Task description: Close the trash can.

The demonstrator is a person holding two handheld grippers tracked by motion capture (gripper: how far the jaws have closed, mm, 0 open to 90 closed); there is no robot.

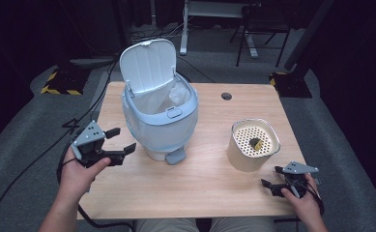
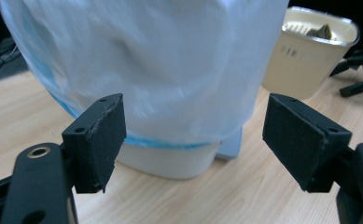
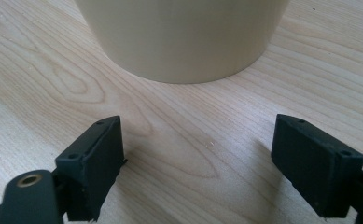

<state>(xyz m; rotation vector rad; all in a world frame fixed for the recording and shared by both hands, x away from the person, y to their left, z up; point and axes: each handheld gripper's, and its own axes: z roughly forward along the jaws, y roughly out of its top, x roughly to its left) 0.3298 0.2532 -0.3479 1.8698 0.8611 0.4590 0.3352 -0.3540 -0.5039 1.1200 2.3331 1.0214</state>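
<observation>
Facing smooth round white bin [image 1: 160, 123] & cream perforated-top tub [image 1: 253, 145]: both hand-held grippers wide apart, empty.

bright overhead light on the table [image 1: 209, 179], dark surroundings; bin [image 2: 146, 70] blurred at 12 o'clock, soft shadows under jaws.

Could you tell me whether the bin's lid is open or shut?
Open: the lid stands raised behind the bin, showing the white liner inside.

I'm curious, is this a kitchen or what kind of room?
Probably a lab or studio, not a kitchen: one wooden table with a bin, cables across grey floor, dark curtains around.
</observation>
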